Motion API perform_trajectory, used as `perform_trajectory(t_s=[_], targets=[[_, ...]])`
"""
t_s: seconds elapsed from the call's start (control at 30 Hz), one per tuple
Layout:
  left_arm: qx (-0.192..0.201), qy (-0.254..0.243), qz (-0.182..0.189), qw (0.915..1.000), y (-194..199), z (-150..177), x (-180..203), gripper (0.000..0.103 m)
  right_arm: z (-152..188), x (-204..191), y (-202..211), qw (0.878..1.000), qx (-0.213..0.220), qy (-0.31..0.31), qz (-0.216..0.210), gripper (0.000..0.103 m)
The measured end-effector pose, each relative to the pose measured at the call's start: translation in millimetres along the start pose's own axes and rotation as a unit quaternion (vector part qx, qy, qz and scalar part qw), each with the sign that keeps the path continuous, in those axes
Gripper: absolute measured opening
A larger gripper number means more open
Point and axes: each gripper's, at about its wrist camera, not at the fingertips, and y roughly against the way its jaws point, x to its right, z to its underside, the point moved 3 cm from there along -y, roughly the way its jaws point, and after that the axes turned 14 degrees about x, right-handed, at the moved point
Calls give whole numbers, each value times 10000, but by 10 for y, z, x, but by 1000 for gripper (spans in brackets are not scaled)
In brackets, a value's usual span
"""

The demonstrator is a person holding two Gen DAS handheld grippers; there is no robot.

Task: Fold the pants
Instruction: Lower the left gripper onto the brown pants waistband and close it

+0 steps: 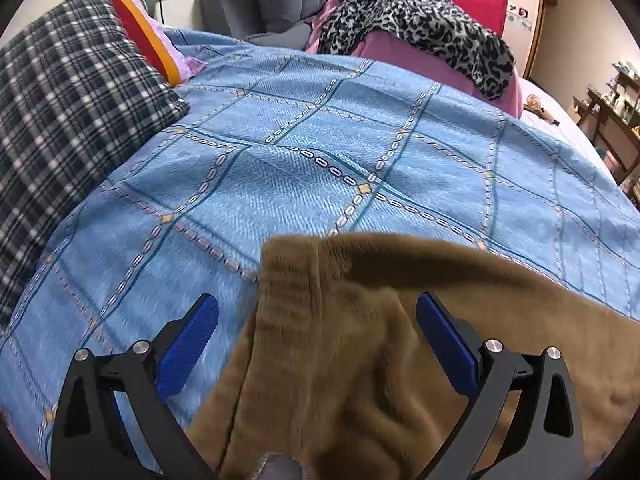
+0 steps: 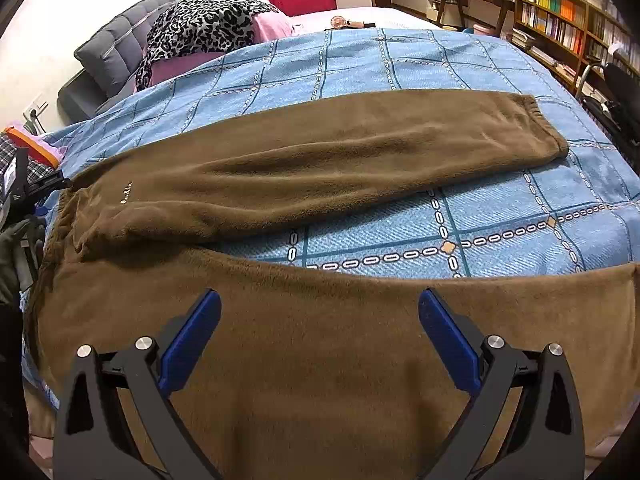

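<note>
Brown fleece pants (image 2: 320,160) lie spread on a blue patterned bedspread (image 2: 400,60). One leg stretches to the right, its cuff (image 2: 540,124) at the far right; the other leg (image 2: 320,340) lies across the near edge. My right gripper (image 2: 319,304) is open, just above the near leg. My left gripper (image 1: 318,308) is open over the waistband end of the pants (image 1: 320,340), with the waistband corner between its blue pads (image 1: 188,344). The left gripper also shows at the left edge of the right wrist view (image 2: 24,184).
A plaid pillow (image 1: 60,120) lies left of the pants with a red and orange cloth (image 1: 140,32) behind it. A leopard-print cloth (image 1: 420,20) on a pink bundle sits at the headboard. A bookshelf (image 2: 560,20) and a desk stand to the right of the bed.
</note>
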Motion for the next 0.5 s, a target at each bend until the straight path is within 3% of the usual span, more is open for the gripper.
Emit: perform_trajectory(t_s=[0.27, 0.4, 0.5], targets=[[-372, 121, 49, 9992, -517, -52, -77, 97, -114, 34, -105, 10000, 56, -6, 19, 100], [-506, 349, 400, 9973, -650, -21, -69, 90, -251, 94, -133, 9997, 185, 114, 140, 100], [-393, 281, 670, 9966, -641, -26, -33, 78, -393, 225, -161, 9991, 291, 110, 271, 100]])
